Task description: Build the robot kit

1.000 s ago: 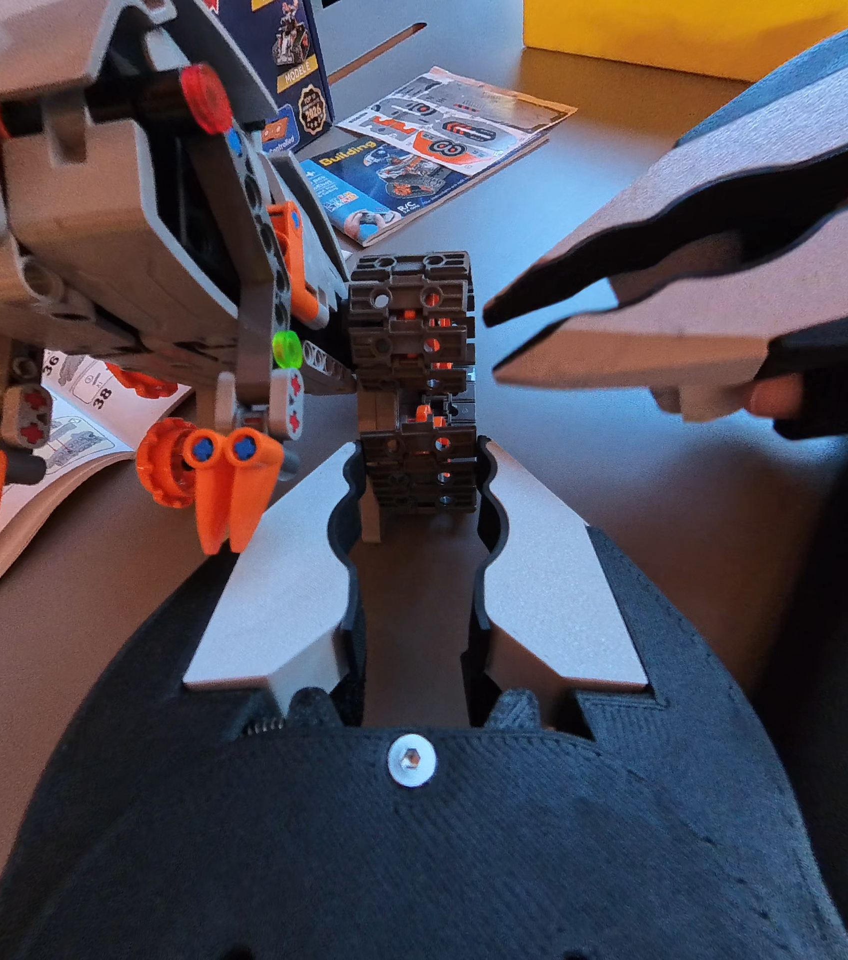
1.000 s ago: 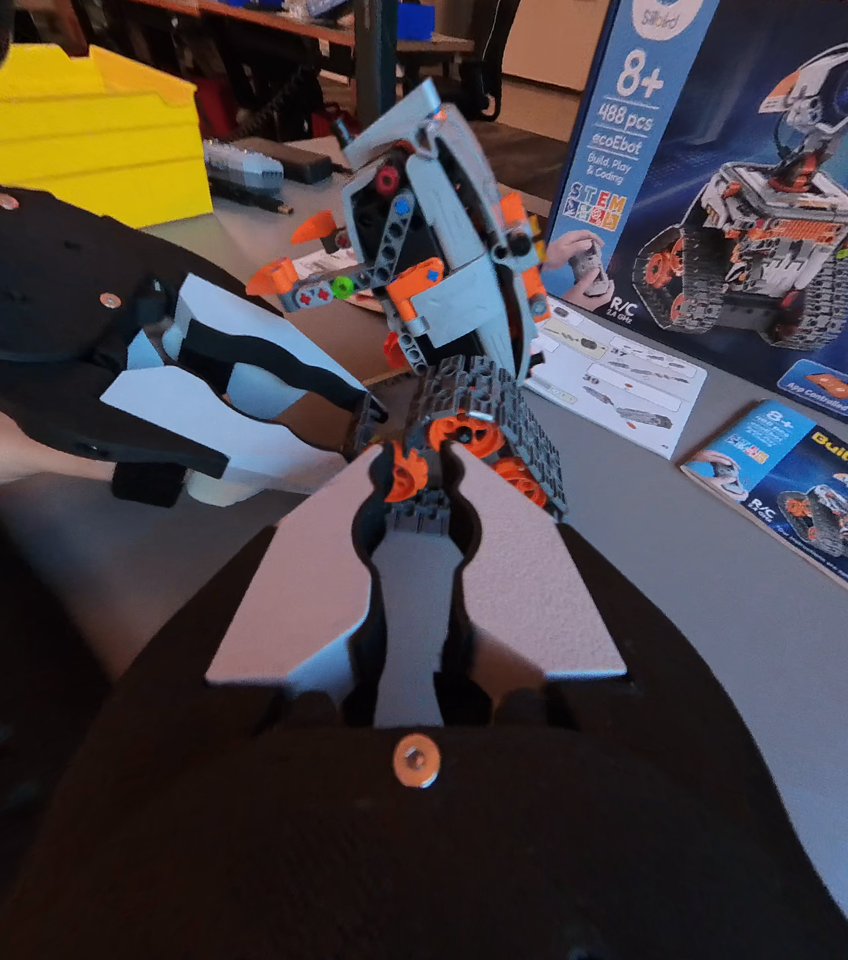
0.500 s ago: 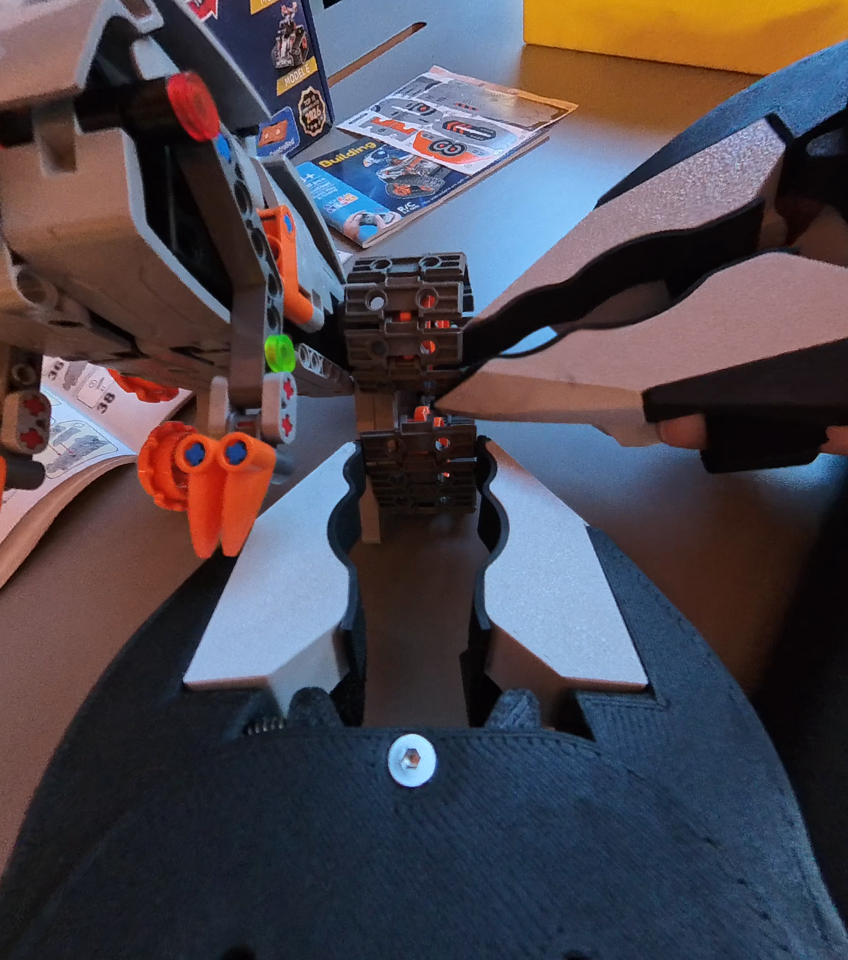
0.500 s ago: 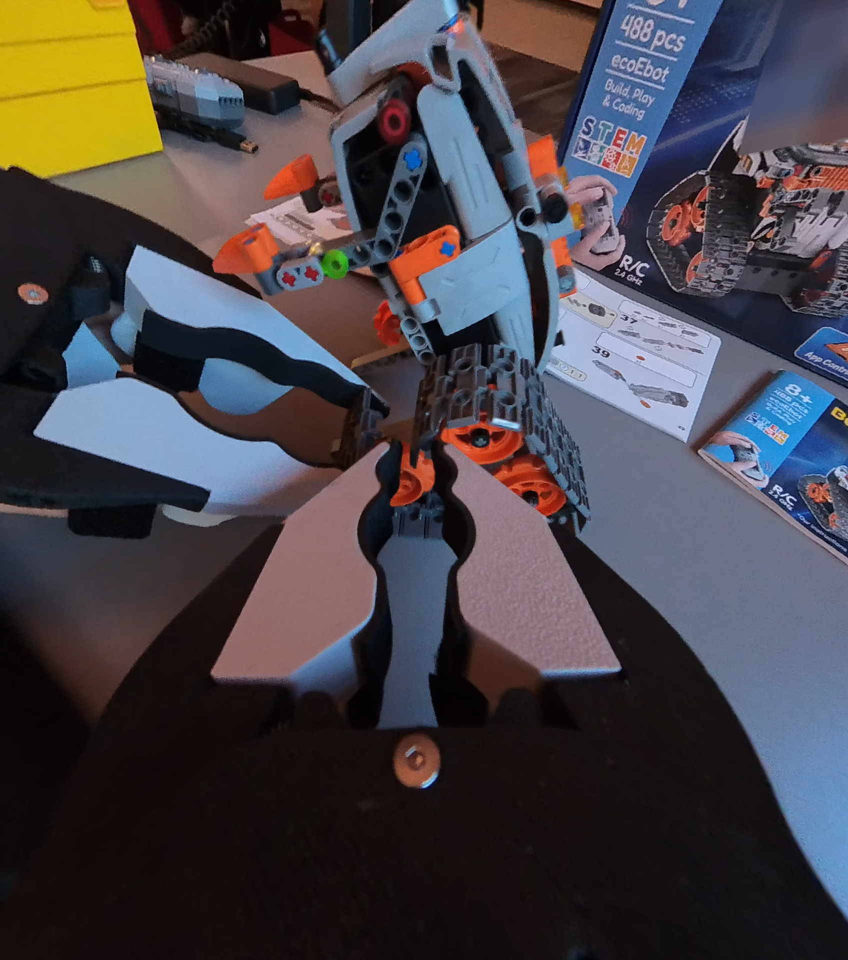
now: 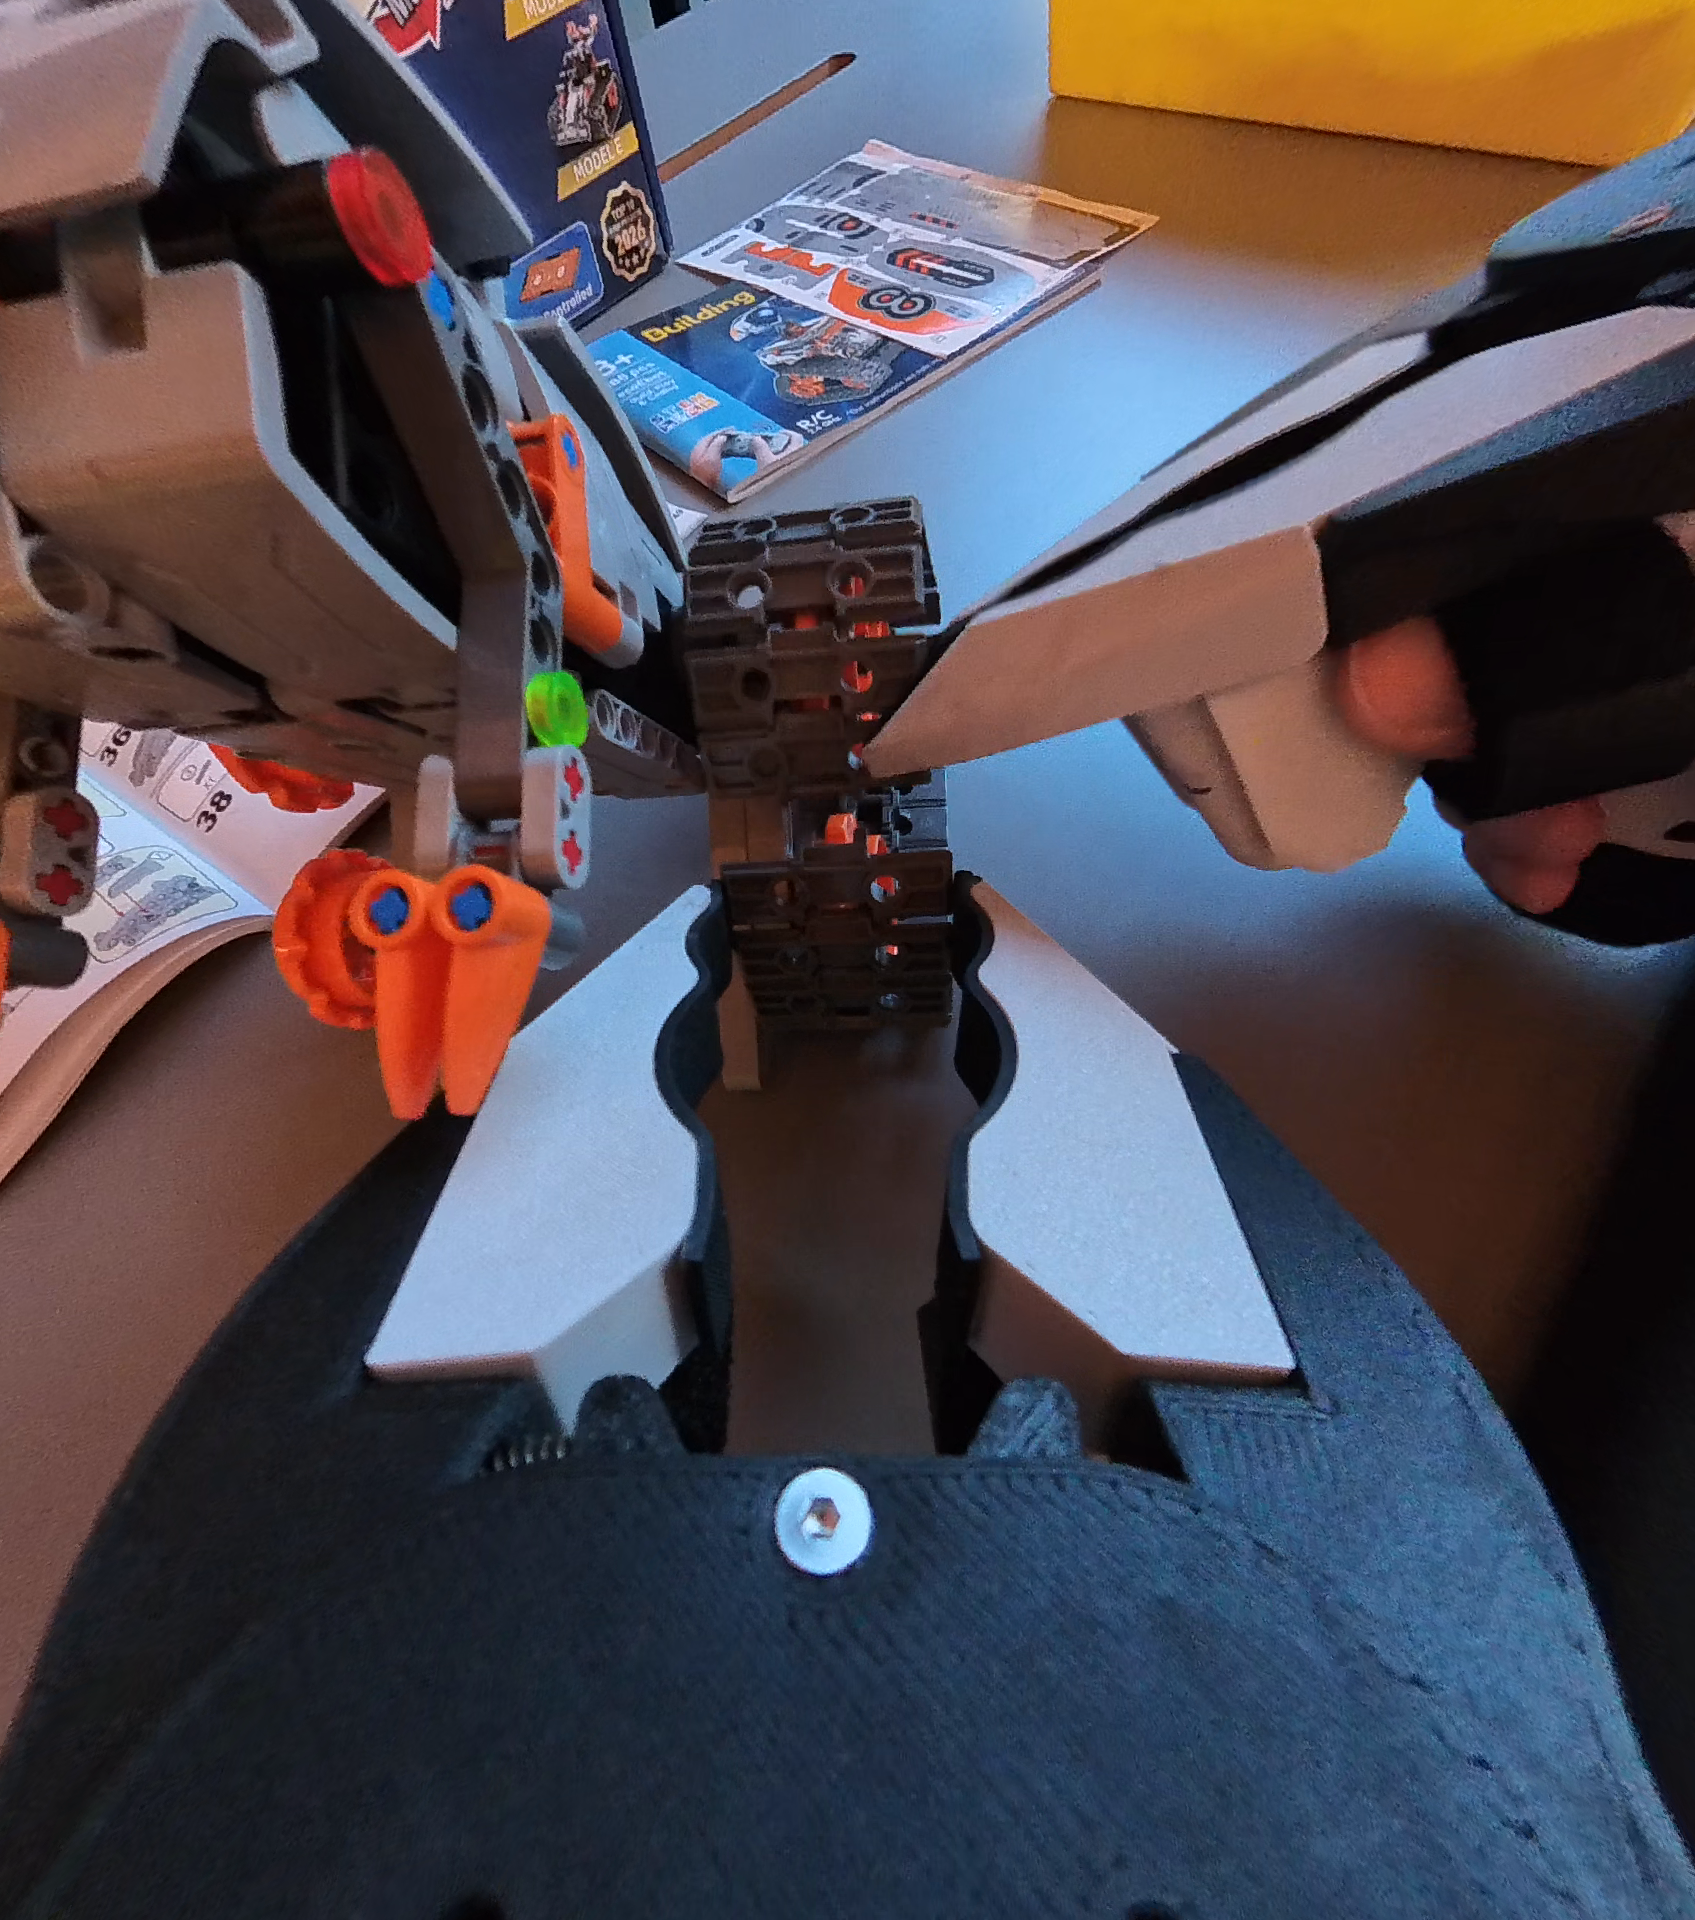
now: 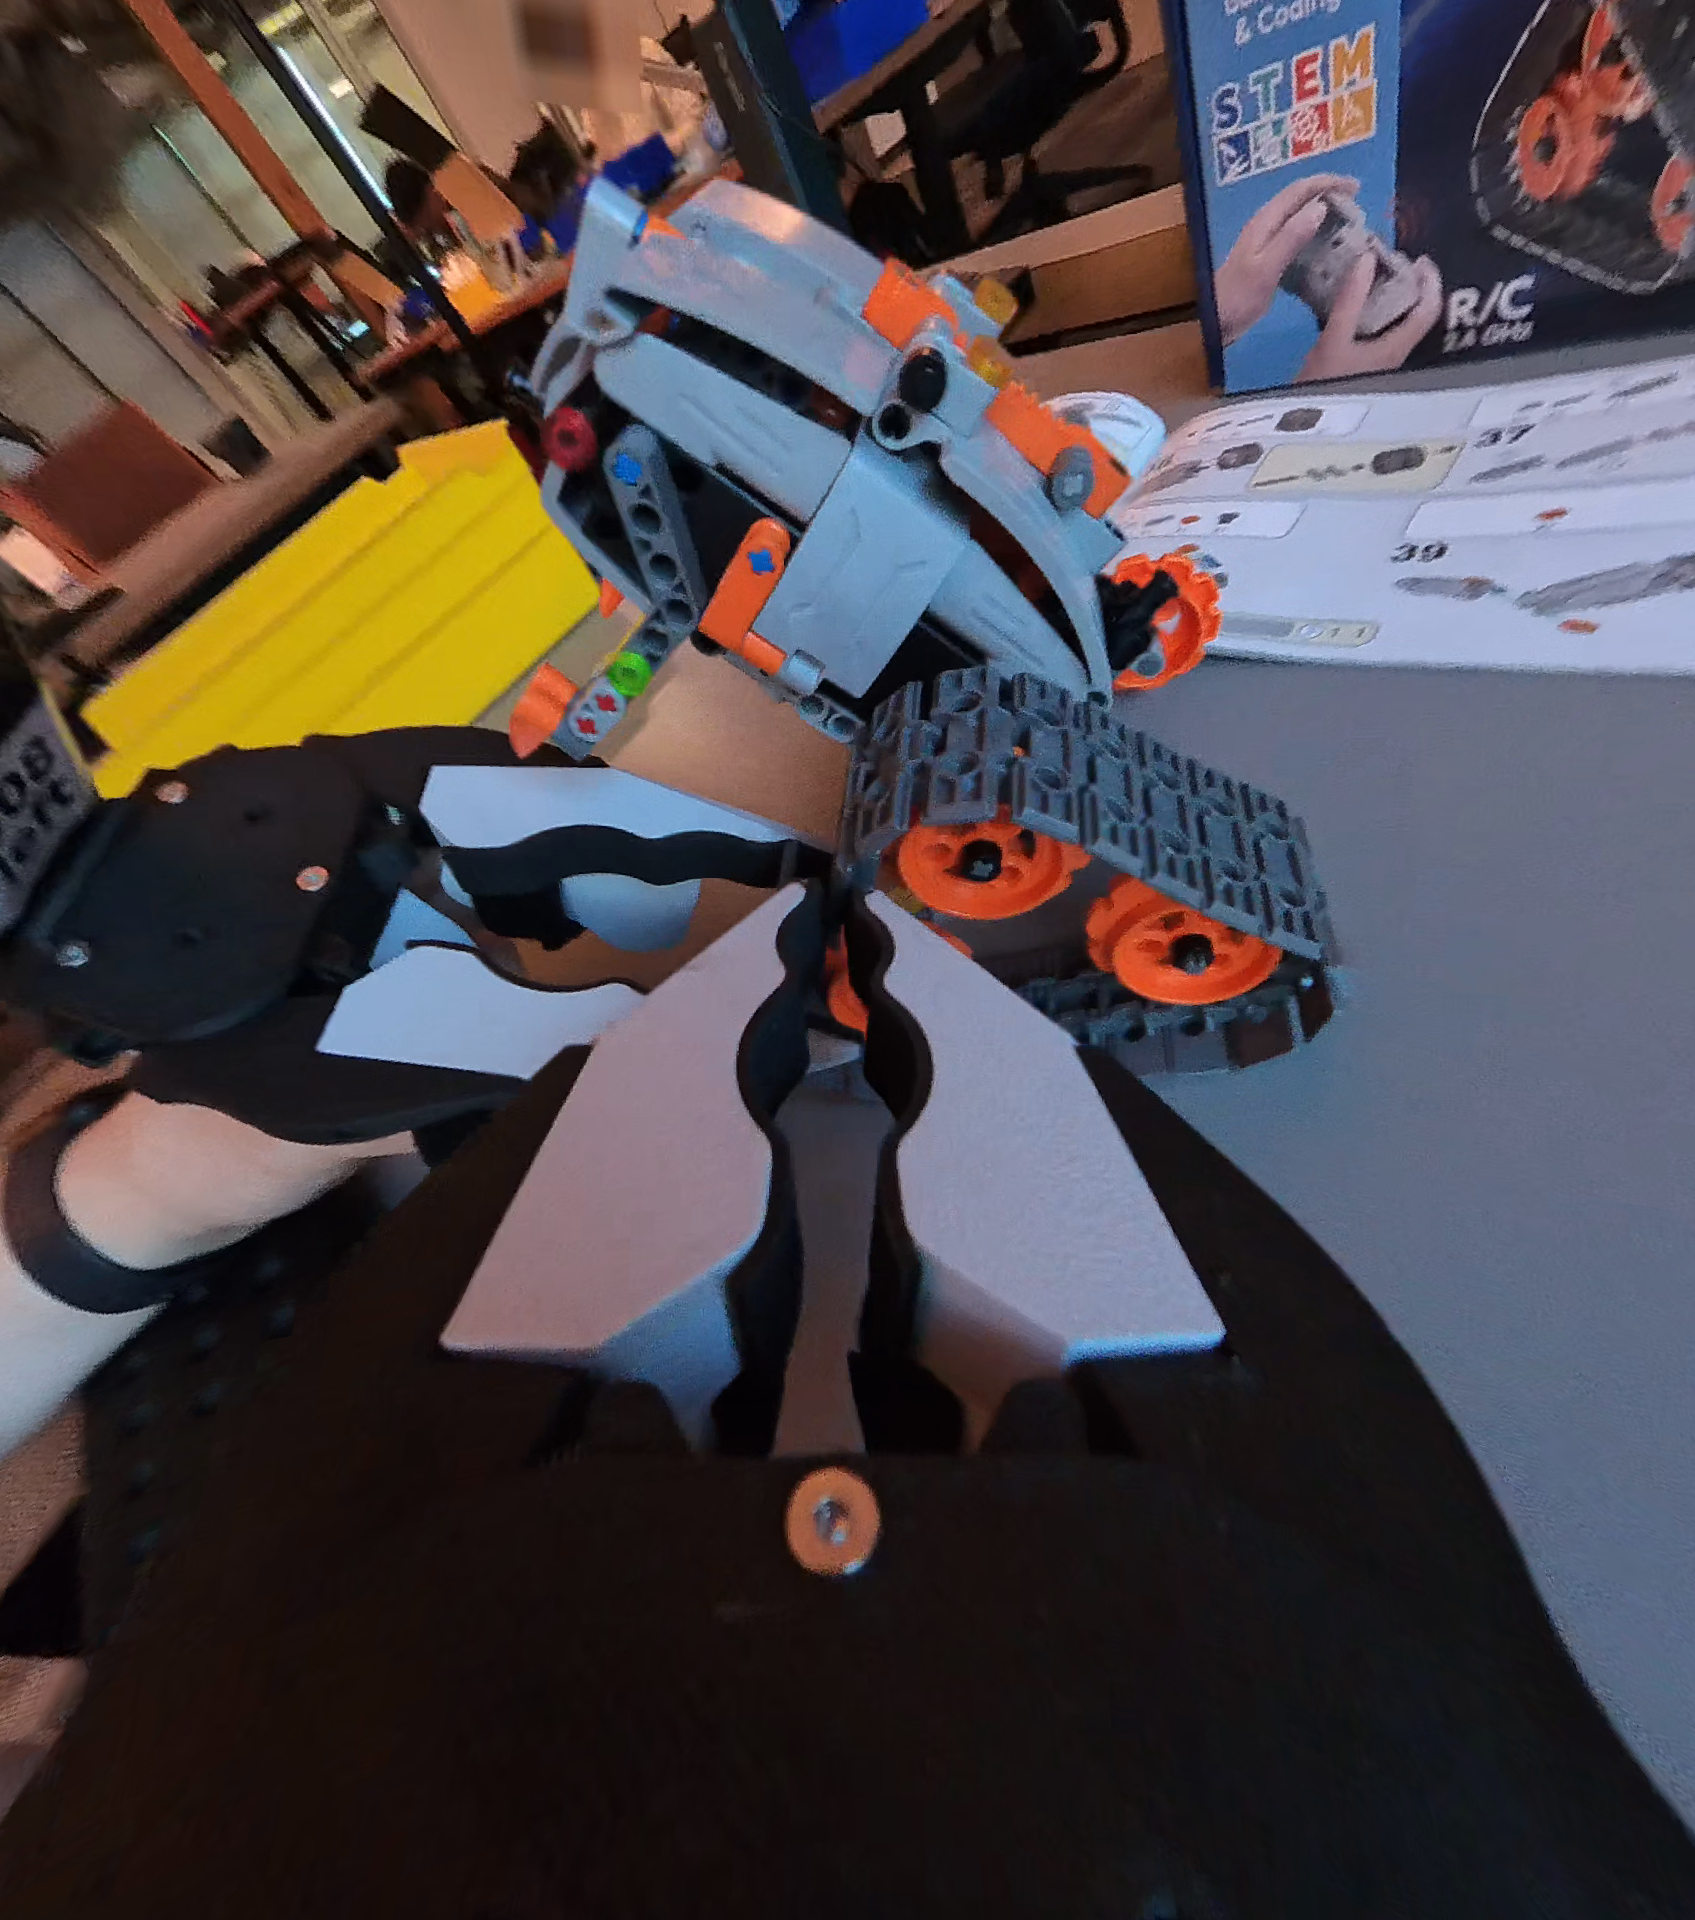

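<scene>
Grey table: both tools pinching robot track

Your left gripper points forward with its grey fingers spread, gripping the near end of the dark tread between their black pads. Your right gripper comes in from the right of the left wrist view, level and turned on its side, its fingertips pinched almost together against the tread's edge. Your right hand wraps its handle; your left forearm wears a black strap.
</scene>
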### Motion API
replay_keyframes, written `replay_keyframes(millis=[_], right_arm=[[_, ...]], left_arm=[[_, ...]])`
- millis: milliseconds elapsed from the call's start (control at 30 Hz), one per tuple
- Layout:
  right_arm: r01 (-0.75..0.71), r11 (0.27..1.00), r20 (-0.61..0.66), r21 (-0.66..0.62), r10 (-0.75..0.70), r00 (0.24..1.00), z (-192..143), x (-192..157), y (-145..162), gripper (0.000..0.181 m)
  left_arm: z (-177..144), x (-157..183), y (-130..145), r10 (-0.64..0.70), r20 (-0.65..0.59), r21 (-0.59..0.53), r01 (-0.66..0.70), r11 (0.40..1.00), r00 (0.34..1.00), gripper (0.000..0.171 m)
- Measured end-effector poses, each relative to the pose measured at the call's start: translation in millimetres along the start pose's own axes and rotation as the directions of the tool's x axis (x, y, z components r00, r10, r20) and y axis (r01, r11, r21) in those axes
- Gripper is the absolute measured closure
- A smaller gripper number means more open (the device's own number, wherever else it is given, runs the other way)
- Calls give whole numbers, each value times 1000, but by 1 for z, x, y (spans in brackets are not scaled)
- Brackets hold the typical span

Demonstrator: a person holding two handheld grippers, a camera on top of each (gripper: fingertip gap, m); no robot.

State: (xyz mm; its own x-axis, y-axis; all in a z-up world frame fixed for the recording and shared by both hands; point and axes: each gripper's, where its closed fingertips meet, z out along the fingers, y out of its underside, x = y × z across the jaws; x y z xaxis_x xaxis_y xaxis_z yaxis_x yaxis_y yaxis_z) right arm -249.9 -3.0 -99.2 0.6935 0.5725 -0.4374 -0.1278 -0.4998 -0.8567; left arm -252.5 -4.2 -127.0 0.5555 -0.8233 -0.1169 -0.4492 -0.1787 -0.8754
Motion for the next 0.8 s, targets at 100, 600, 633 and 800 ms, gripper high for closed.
replay_keyframes(millis=[100, 600, 633, 800], right_arm=[[-69, 998, 47, -4, 69, 996, 0, 0, 1, 180], [-206, 978, 134, -17, 206, 969, -1, 0, 3, 181], [-215, 976, 140, -19, 215, 966, -1, 0, 3, 181], [-220, 975, 143, -23, 221, 965, -1, -1, 4, 181]], left_arm=[[1, 0, -1, -6, 0, 3, 6, 1000, 1000, 130], [5, 0, -3, -25, 4, 9, 25, 1000, 1000, 131], [5, 0, -3, -26, 3, 8, 26, 1000, 1000, 131], [6, 0, -4, -36, -2, 6, 36, 999, 999, 131]])
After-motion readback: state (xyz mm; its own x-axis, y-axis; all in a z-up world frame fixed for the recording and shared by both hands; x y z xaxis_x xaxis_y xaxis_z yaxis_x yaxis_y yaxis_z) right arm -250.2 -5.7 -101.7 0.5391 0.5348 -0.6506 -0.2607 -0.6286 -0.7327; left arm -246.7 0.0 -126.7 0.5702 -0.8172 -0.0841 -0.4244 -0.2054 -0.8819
